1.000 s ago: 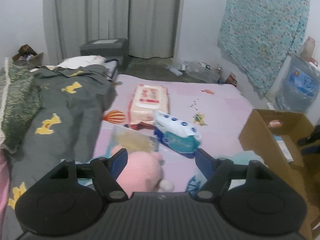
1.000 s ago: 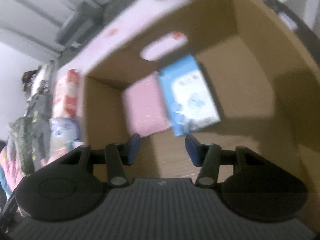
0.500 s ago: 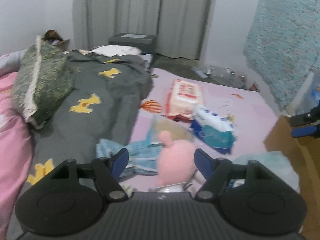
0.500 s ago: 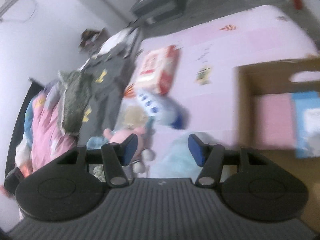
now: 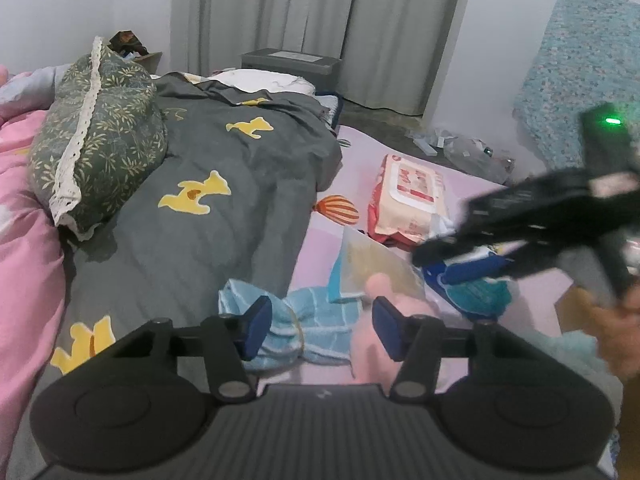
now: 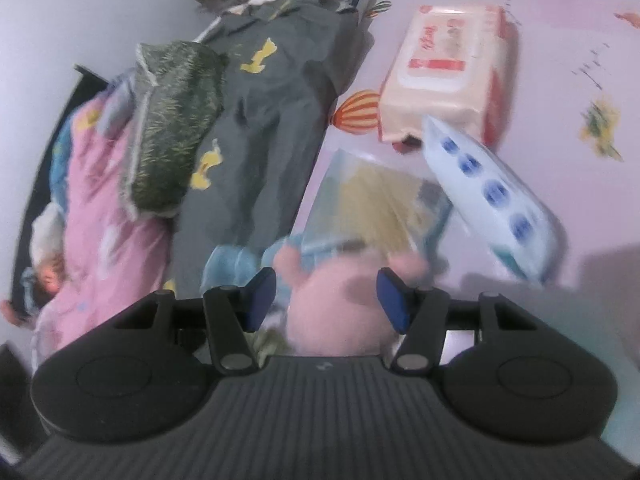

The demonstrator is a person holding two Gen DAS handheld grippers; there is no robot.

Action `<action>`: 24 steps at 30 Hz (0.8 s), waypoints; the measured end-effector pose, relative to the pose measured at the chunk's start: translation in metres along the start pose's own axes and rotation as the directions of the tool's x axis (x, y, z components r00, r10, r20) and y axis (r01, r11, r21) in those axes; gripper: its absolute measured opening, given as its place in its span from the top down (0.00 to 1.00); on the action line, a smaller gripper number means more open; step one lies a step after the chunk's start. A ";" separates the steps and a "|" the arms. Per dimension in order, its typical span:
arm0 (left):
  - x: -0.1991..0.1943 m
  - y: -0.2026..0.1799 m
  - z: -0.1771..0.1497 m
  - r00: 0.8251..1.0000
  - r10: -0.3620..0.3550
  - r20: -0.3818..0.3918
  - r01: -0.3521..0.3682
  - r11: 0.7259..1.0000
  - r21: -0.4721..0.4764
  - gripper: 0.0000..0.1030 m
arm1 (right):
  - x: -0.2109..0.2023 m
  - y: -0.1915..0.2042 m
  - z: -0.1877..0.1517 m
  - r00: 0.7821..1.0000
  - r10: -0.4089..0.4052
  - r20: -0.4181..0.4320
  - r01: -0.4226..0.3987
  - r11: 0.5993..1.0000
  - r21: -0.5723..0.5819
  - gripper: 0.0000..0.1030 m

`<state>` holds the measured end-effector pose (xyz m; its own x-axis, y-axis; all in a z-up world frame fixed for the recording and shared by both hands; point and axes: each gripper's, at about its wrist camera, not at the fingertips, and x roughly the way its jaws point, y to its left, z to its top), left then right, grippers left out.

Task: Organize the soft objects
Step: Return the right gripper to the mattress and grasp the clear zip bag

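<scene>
Across the pink mat (image 6: pixel 540 40), wipe packs (image 6: pixel 448 76), a blue towel (image 5: pixel 312 320) and a pink plush toy (image 6: pixel 336 304) remain unsorted. Our left gripper (image 5: pixel 318 328), just narrowed, brackets the towel without gripping; our right gripper (image 6: pixel 326 298) sits half open around the toy, gripping nothing.

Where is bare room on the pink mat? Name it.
Free: the pink mat right of the red wipes pack, and the grey blanket below the green pillow. Crowded: the pink plush, blue towel and blue wipes pack bunch together.
</scene>
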<state>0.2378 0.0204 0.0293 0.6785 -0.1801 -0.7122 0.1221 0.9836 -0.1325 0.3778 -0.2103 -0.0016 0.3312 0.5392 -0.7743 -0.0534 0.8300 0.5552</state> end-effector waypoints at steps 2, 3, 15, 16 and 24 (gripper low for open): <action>0.004 0.003 0.003 1.000 0.002 0.000 -0.002 1.000 -0.005 0.47 | 0.025 0.000 0.014 1.000 0.028 -0.013 -0.028 1.000 0.010 0.46; 0.006 0.005 0.004 1.000 0.002 -0.002 -0.002 1.000 -0.009 0.48 | 0.037 -0.003 0.020 0.998 0.052 -0.028 -0.051 0.998 0.023 0.46; 0.045 0.005 0.019 0.995 -0.056 -0.078 0.055 0.998 -0.025 0.51 | 0.045 -0.024 0.014 0.987 0.035 -0.158 -0.029 0.999 0.039 0.46; 0.051 0.001 0.020 0.993 -0.068 -0.096 0.066 0.998 -0.026 0.51 | 0.041 -0.022 0.019 0.990 0.036 -0.137 -0.032 0.999 0.031 0.46; 0.100 -0.021 0.032 0.961 -0.162 -0.223 0.136 0.983 -0.126 0.55 | 0.055 0.006 0.079 0.993 0.012 -0.121 -0.026 0.992 -0.120 0.45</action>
<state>0.3264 -0.0183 -0.0167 0.4711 -0.3328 -0.8169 0.1208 0.9417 -0.3141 0.4702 -0.1869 -0.0168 0.2138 0.5621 -0.7990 -0.1751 0.8267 0.5347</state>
